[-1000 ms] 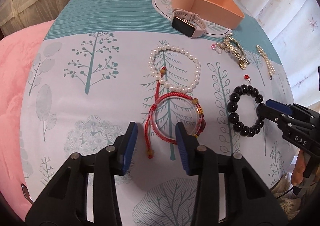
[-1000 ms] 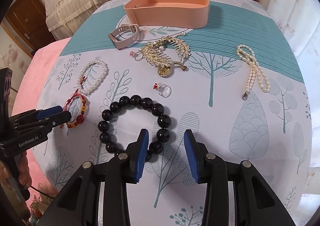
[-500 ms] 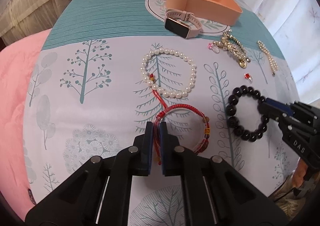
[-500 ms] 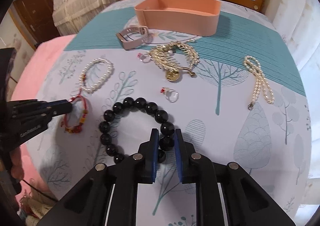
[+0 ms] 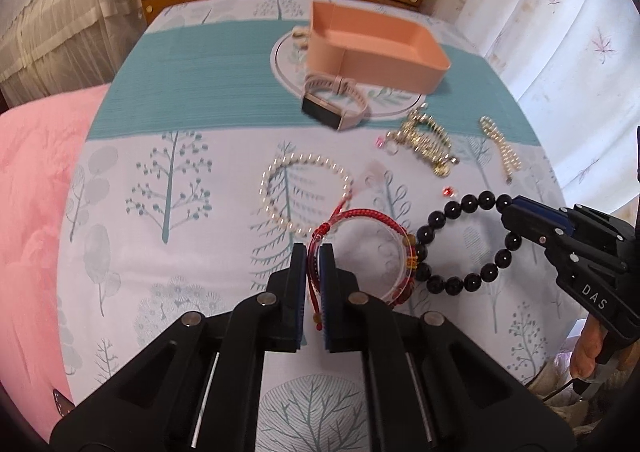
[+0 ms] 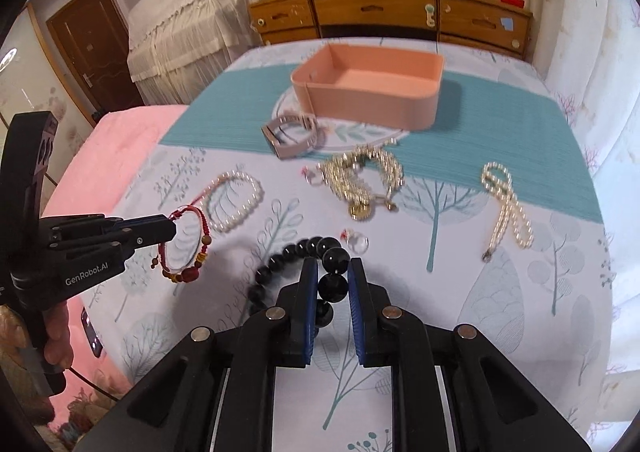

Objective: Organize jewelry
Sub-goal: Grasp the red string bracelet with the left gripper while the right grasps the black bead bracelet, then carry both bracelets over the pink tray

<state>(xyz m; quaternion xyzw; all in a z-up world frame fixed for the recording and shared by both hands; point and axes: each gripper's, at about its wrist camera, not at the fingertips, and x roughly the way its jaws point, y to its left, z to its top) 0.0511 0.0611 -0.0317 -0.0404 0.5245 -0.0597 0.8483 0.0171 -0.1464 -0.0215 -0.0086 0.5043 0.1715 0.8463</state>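
My left gripper (image 5: 313,258) is shut on the red cord bracelet (image 5: 376,218) and holds it lifted above the cloth; it also shows in the right wrist view (image 6: 188,248). My right gripper (image 6: 333,284) is shut on the black bead bracelet (image 6: 292,256), also lifted; it also shows in the left wrist view (image 5: 460,244). The pink box (image 6: 372,108) stands open at the far side. On the cloth lie a white pearl bracelet (image 5: 304,194), a pink watch (image 5: 334,106), a gold hair clip (image 6: 360,176), a pearl necklace (image 6: 506,208) and a small ring (image 6: 356,240).
The tree-print cloth (image 5: 180,180) covers the table. A pink blanket (image 5: 28,188) lies to the left. A wooden dresser (image 6: 384,16) stands behind the table. Curtains (image 5: 560,32) hang at the right.
Both grippers closed on their bracelets and then lifted them off the cloth. Both views have risen and tilted towards the pink box.
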